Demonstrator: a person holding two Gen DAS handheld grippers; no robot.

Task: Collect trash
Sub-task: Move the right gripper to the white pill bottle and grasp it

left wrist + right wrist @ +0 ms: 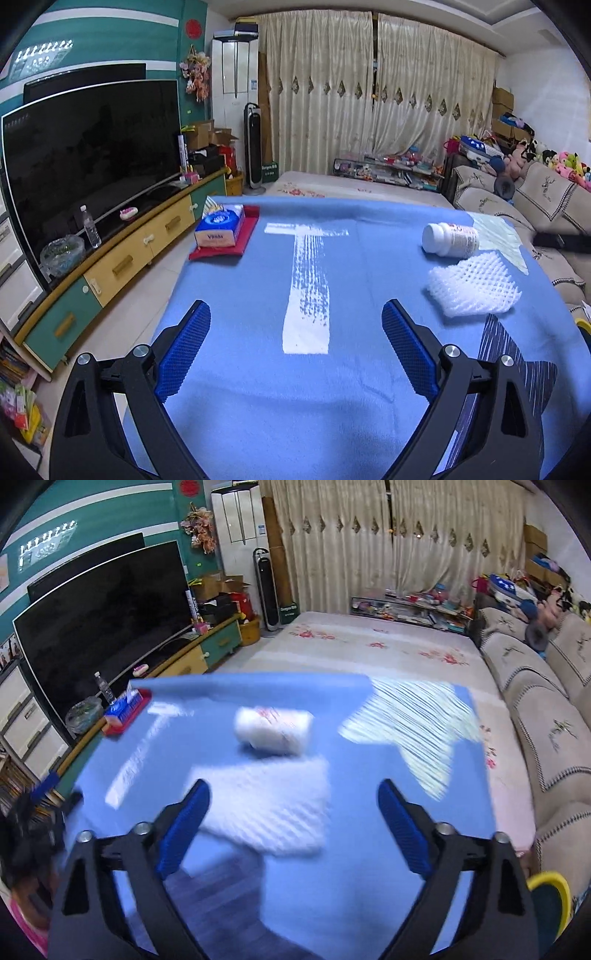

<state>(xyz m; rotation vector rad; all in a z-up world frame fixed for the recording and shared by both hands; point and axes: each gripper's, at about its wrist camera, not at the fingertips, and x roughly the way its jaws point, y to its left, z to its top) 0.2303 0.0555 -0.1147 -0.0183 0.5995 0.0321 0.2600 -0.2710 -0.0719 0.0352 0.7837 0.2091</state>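
A white pill bottle [452, 240] lies on its side at the right of the blue-covered table [258, 387]. Just nearer than it sits a white foam fruit net [474, 286]. My left gripper [295, 310] hangs open over the white T mark [308, 295], holding nothing. The right wrist view is blurred: the bottle [273, 731] lies ahead, and the foam net [266, 805] spreads on the cloth under my open right gripper [293, 790], whose pads do not press on it.
A tissue pack [221, 227] rests on a red cloth [249, 236] at the table's far left corner. A pale green sheet [502, 236] lies behind the bottle. A yellow-rimmed container [550, 890] shows at the lower right. TV cabinet left, sofa right.
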